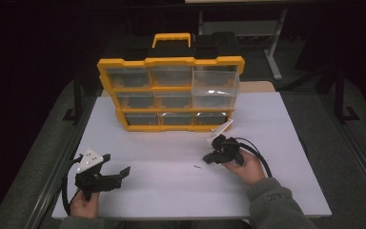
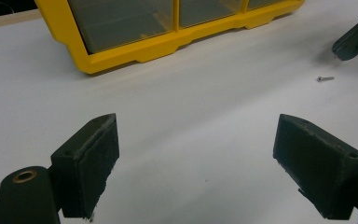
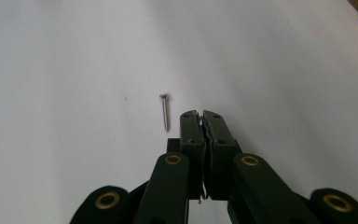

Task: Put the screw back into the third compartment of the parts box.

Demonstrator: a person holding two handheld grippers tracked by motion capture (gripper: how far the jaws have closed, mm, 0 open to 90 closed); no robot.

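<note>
On the left, the left gripper (image 1: 116, 172) is held low over the white table (image 1: 171, 191) by the person's left hand (image 1: 85, 204), its jaws spread wide with only bare table between them; a grey three-cornered plate (image 1: 90, 159) sits on top of it, and a black cable (image 1: 66, 193) loops down by the hand. In the left gripper view the two black pads (image 2: 98, 158) stand well apart, gripping nothing; ahead of them and to the left stands the yellow drawer box (image 1: 170, 93), upright at the far side of the table, with clear drawers in three rows and a yellow handle (image 1: 171, 39) on top. Between the two grippers, nearer the right one, a small screw (image 1: 197, 166) lies flat on the table; it is well ahead and to the right of the left gripper's jaws. On the right, the right gripper (image 1: 207, 158) is held by the right hand (image 1: 245, 168), tips pointing toward the screw; in the right gripper view its jaws are pressed together with nothing between them, and the screw (image 3: 165, 111) lies just beside their tips on the left, apart from them.
</note>
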